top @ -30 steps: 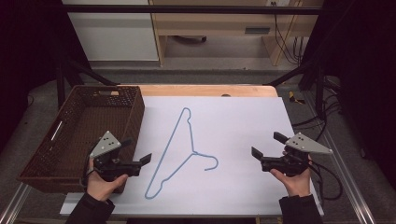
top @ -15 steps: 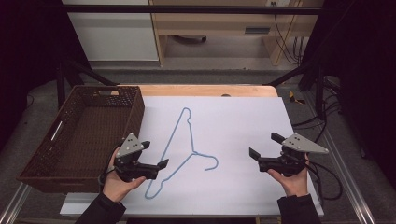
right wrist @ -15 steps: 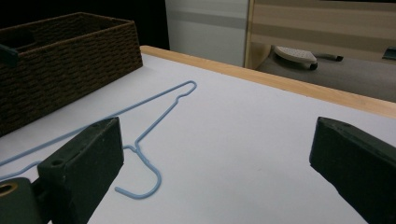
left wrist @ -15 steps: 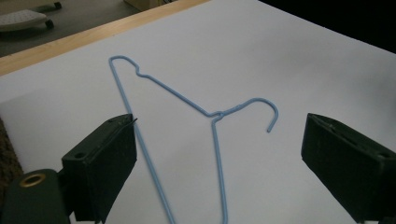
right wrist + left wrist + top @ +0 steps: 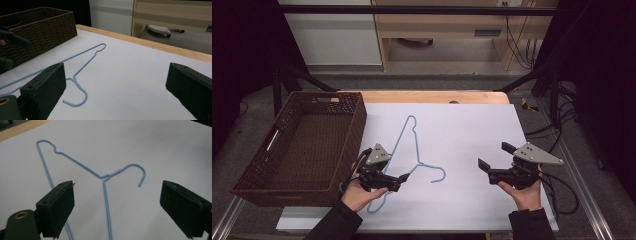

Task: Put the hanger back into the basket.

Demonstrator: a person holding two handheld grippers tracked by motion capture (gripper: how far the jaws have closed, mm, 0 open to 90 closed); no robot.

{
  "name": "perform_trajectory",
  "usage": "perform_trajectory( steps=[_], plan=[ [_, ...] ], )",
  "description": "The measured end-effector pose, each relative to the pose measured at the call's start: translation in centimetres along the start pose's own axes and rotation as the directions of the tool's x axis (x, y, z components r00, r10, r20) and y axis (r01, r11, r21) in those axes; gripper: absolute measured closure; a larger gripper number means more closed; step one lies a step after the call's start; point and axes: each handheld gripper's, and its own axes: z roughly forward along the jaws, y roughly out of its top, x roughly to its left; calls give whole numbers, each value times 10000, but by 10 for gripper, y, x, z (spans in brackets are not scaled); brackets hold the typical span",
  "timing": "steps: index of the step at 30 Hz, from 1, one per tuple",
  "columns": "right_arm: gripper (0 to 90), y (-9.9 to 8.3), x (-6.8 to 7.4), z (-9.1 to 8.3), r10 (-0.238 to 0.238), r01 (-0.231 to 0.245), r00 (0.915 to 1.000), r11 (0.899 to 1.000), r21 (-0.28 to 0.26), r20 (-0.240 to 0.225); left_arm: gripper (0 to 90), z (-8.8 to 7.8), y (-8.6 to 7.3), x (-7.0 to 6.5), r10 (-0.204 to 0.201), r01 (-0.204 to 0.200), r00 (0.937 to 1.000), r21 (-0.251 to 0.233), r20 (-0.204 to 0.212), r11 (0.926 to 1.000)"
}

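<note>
The left gripper (image 5: 404,177) hangs low over the white-covered desk (image 5: 472,135), its jaws wide apart though just now closing a little, with nothing pinched. Between and ahead of them lies the thin light-blue wire clothes hanger (image 5: 106,176), flat on the desk: its neck runs up between the jaws, one long side passes under the left jaw, and the hook curls ahead toward the right jaw. The dark brown woven wicker basket (image 5: 299,145) sits just beside this gripper, on its outer side. The right gripper (image 5: 484,165) rests well apart from the hanger, jaws spread and empty, pointing toward the hook.
</note>
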Motion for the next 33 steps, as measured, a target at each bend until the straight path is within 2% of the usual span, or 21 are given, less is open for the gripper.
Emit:
perform_trajectory(
  steps=[4,9,15,19,22,33],
  plan=[
    [34,0,1,2,-2,2,10000,10000,16,-41,145,15,1,-1,104,-105,9999,508,32,9987],
    [34,-1,2,4,0,1,10000,10000,82,-64,167,26,-1,0,131,-131,9999,873,7,9961],
    [36,-2,3,6,-129,131,9999,9997,198,-98,192,45,-8,1,172,-158,9998,1555,-77,9877],
    [37,-3,3,7,-174,176,9998,9996,213,-122,232,55,-12,1,203,-183,9997,1811,-95,9833],
    [37,-3,4,8,-165,169,9997,9995,263,-157,283,64,-15,2,173,-132,9997,2008,-189,9795],
    [38,-4,4,11,-192,199,9996,9992,342,-203,480,77,-20,8,119,-46,9995,2425,-286,9701]
  ],
)
